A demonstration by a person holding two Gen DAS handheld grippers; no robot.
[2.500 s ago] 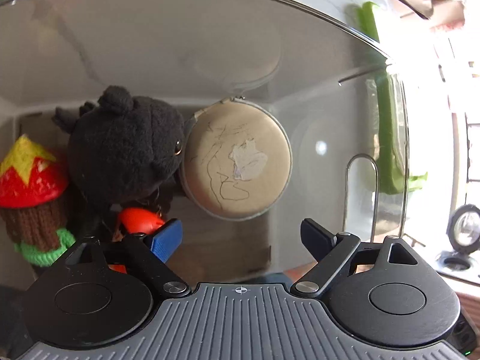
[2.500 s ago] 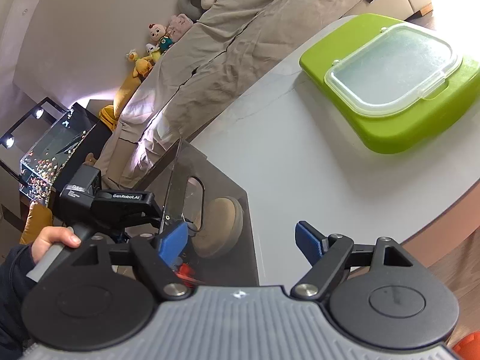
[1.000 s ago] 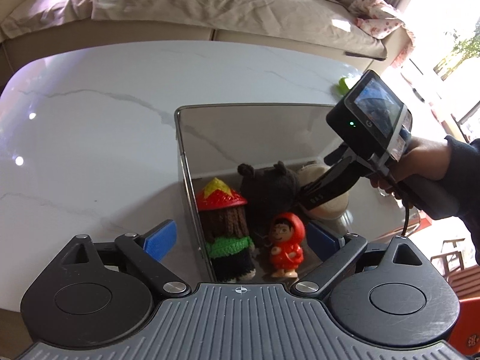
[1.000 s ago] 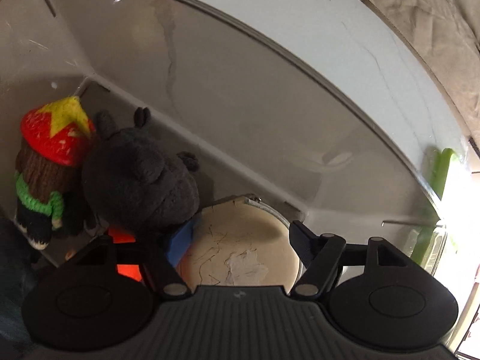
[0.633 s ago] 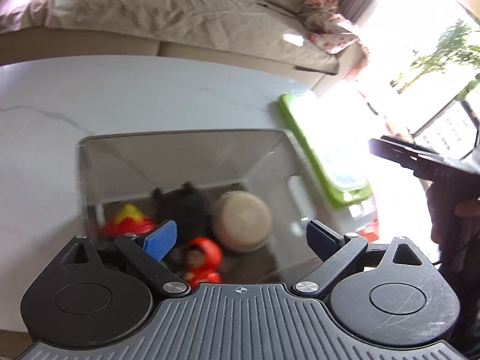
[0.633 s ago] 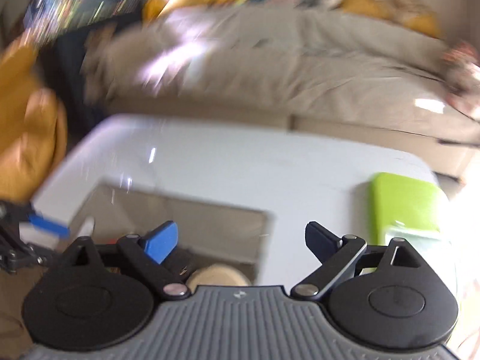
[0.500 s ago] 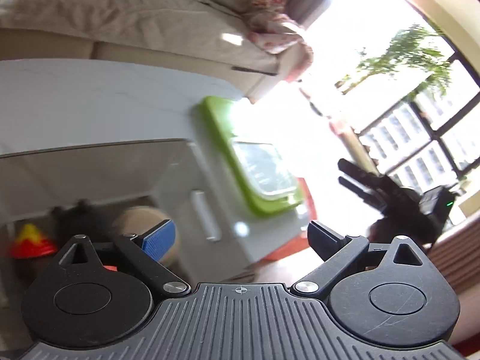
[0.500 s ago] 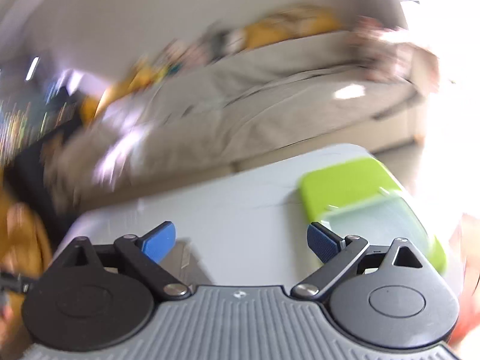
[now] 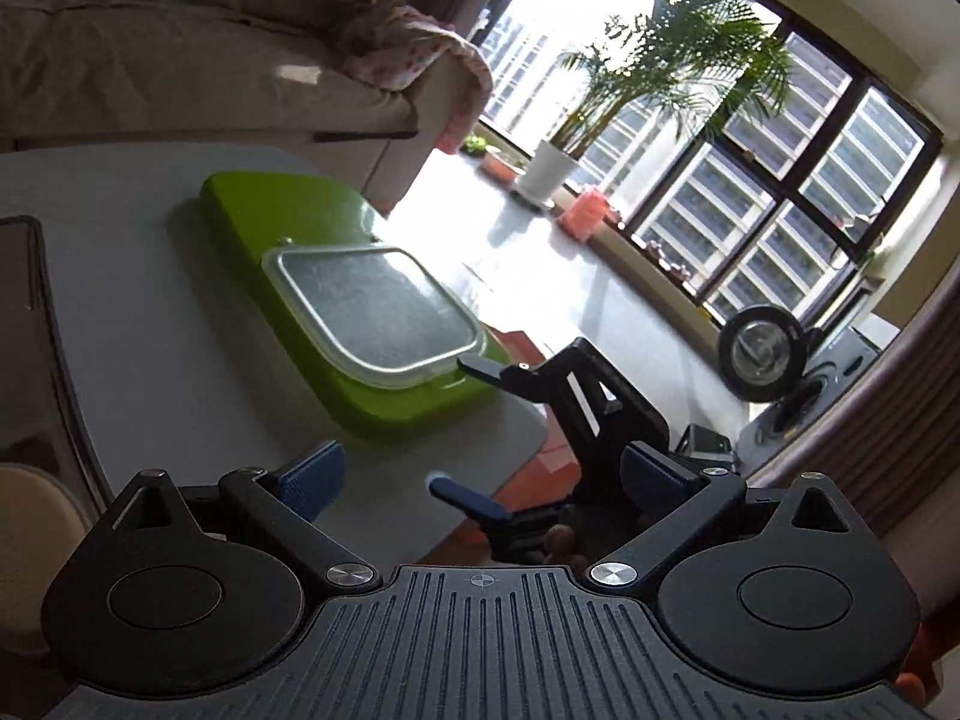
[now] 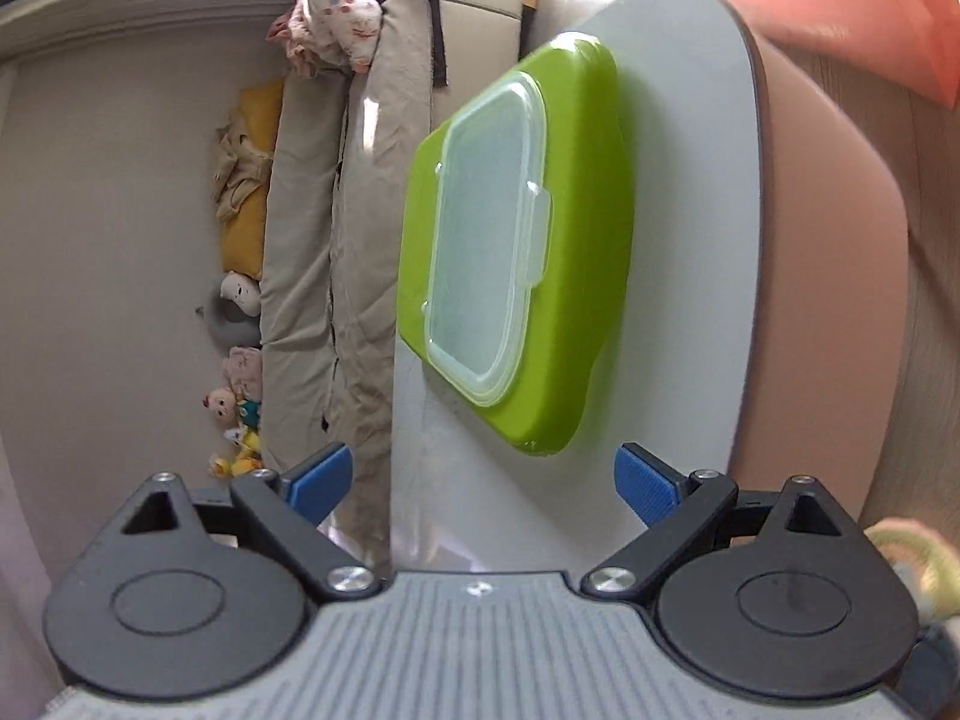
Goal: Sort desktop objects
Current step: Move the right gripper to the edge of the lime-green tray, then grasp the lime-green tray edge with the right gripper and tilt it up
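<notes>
In the left wrist view, a green tray point(image 9: 282, 210) with a clear plastic lid point(image 9: 372, 306) on top lies on the grey table point(image 9: 150, 330). My left gripper point(image 9: 483, 474) points at the table's corner near it; its jaws are opening, with nothing between the pads. My right gripper point(image 9: 474, 432) hangs just off that corner, rolled on its side, open and empty. The right wrist view is rolled sideways, showing the right gripper point(image 10: 483, 483) wide open before the green tray point(image 10: 576, 180) and clear lid point(image 10: 486, 252).
The grey bin point(image 9: 42, 312) with a round beige object point(image 9: 24, 516) sits at the left edge. A sofa point(image 10: 360, 180) runs behind the table point(image 10: 690, 240). Soft toys point(image 10: 240, 408) lie by the wall. A potted palm point(image 9: 546, 168) and a fan point(image 9: 759, 354) stand near the windows.
Both grippers have left the grey bin, where the toys stay, and swung toward the green tray. The right gripper rolled onto its side and its jaws widened.
</notes>
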